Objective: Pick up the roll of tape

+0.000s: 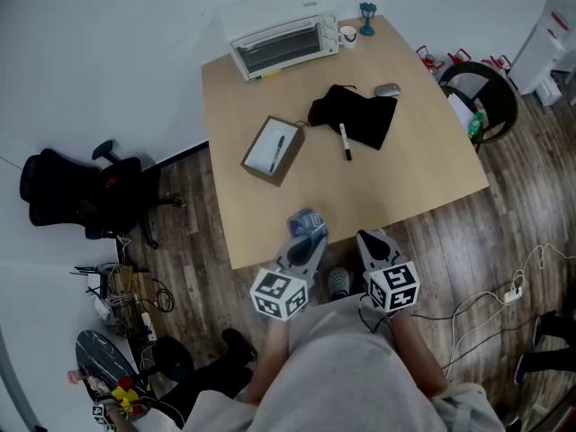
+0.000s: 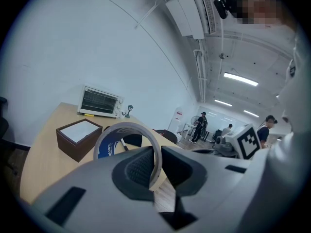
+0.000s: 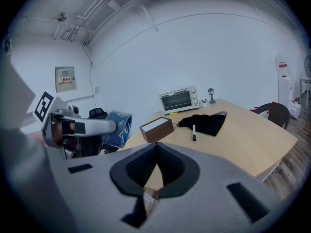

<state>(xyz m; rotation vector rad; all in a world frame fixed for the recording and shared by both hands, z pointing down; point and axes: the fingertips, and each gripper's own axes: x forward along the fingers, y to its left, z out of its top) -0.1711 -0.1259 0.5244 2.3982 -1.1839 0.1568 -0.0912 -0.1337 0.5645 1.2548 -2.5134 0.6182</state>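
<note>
My left gripper [image 1: 309, 233] is shut on the roll of tape [image 1: 308, 222], a blue printed roll with a pale core, held up over the table's near edge. In the left gripper view the roll of tape [image 2: 127, 147] stands on edge with its wall pinched between the two dark pads. The right gripper view shows the roll of tape [image 3: 118, 128] at the tip of the left gripper, well above the floor. My right gripper [image 1: 371, 238] hangs beside it just off the table edge, jaws shut with nothing between them [image 3: 156, 165].
On the wooden table [image 1: 423, 160] lie a brown box [image 1: 274, 150] with a pen in it, a black cloth [image 1: 355, 115] with a marker [image 1: 345, 140], a mouse [image 1: 388, 90] and a toaster oven [image 1: 282, 46]. Black office chairs [image 1: 76, 193] stand left and right.
</note>
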